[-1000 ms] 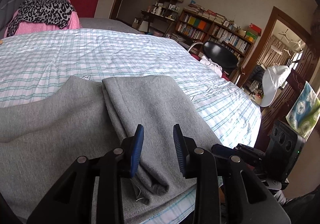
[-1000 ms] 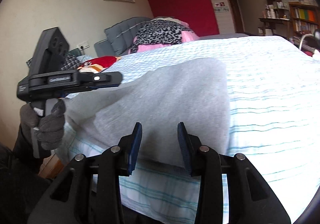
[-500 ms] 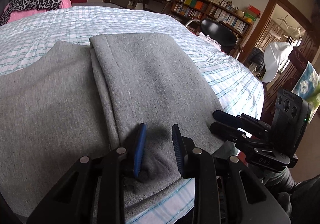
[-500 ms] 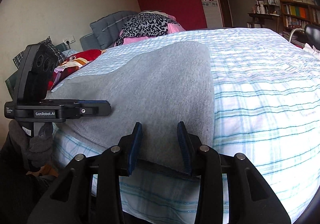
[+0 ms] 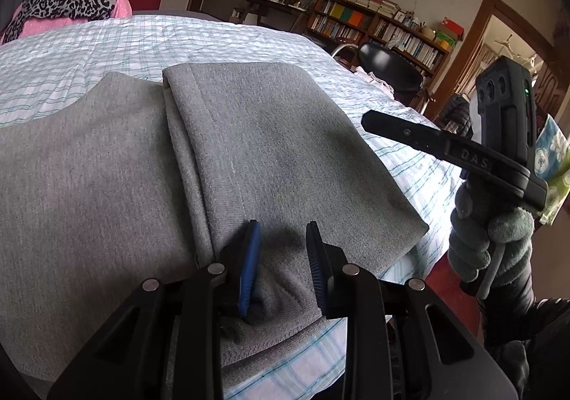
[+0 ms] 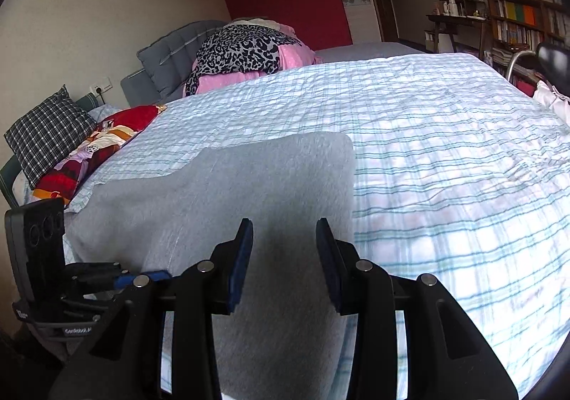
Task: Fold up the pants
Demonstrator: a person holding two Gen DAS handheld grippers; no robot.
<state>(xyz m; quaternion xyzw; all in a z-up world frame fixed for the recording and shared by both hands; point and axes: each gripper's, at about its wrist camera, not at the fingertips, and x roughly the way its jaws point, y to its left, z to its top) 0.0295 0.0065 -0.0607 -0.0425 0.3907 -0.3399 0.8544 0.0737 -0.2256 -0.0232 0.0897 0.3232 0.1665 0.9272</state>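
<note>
Bookshelves (image 5: 384,25) line the far wall of a bedroom, and a bed with a pale checked cover (image 6: 445,157) fills most of both views. Grey pants (image 5: 249,150) lie on the near edge of that cover, folded lengthwise so that one leg rests over the other; a stitched seam runs down the top layer, and the hem shows a zigzag stitch where it drapes toward the bed's edge. From the right wrist view the pants (image 6: 249,193) read as a smooth, pale grey slab with a rounded far corner.

The left gripper (image 5: 281,257) sits low at the hem with its jaws narrow and a bunched ridge of grey fabric between them; the left blue pad touches the cloth, but whether the right pad presses it cannot be told. The right gripper (image 6: 285,257) hovers over the pants near their right edge, jaws moderately apart with nothing between them. A gloved hand (image 5: 488,232) holds it in the left wrist view.

Both grippers' bodies hide the nearest strip of the pants, and the waistband end is cut off at the left. A leopard-print cloth (image 6: 242,50) lies heaped by the headboard.
</note>
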